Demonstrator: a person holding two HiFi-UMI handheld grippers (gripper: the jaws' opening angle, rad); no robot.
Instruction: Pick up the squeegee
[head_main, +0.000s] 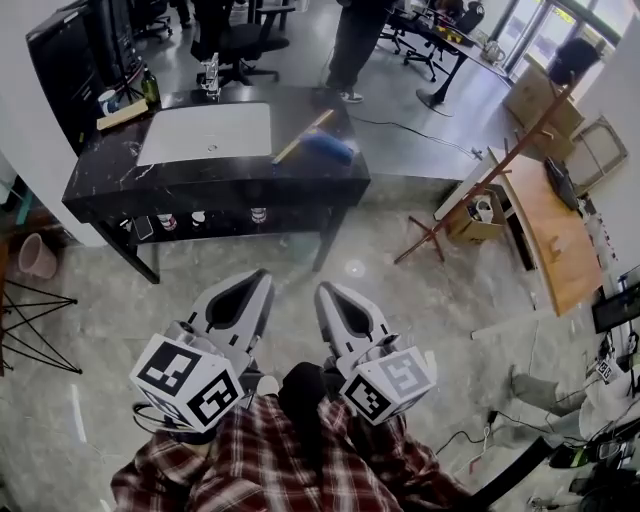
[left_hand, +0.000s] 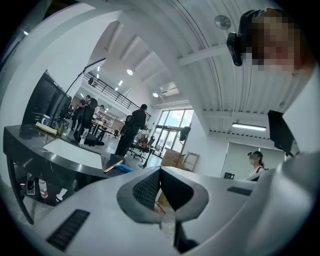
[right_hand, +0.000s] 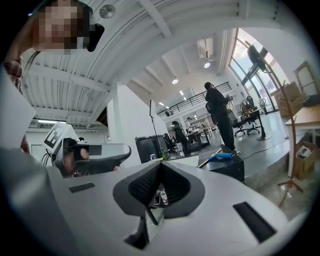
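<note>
The squeegee (head_main: 318, 142), with a blue head and a pale wooden handle, lies on the right part of a black marble table (head_main: 200, 176), beside a white mat (head_main: 205, 132). It also shows small and far off as the squeegee (left_hand: 119, 167) in the left gripper view and the squeegee (right_hand: 220, 156) in the right gripper view. My left gripper (head_main: 262, 278) and right gripper (head_main: 326, 292) hang side by side over the floor, well short of the table, pointing level toward it. Both are shut with nothing in them. The jaws meet at the tips on the left gripper (left_hand: 160, 170) and the right gripper (right_hand: 161, 164).
A monitor (head_main: 95, 40), a bottle and a mug stand at the table's left end, with small bottles on the shelf beneath. A person (head_main: 355, 40) stands behind the table. A wooden coat rack (head_main: 480, 190), a cardboard box (head_main: 478, 218) and a wooden tabletop (head_main: 550, 235) are at the right.
</note>
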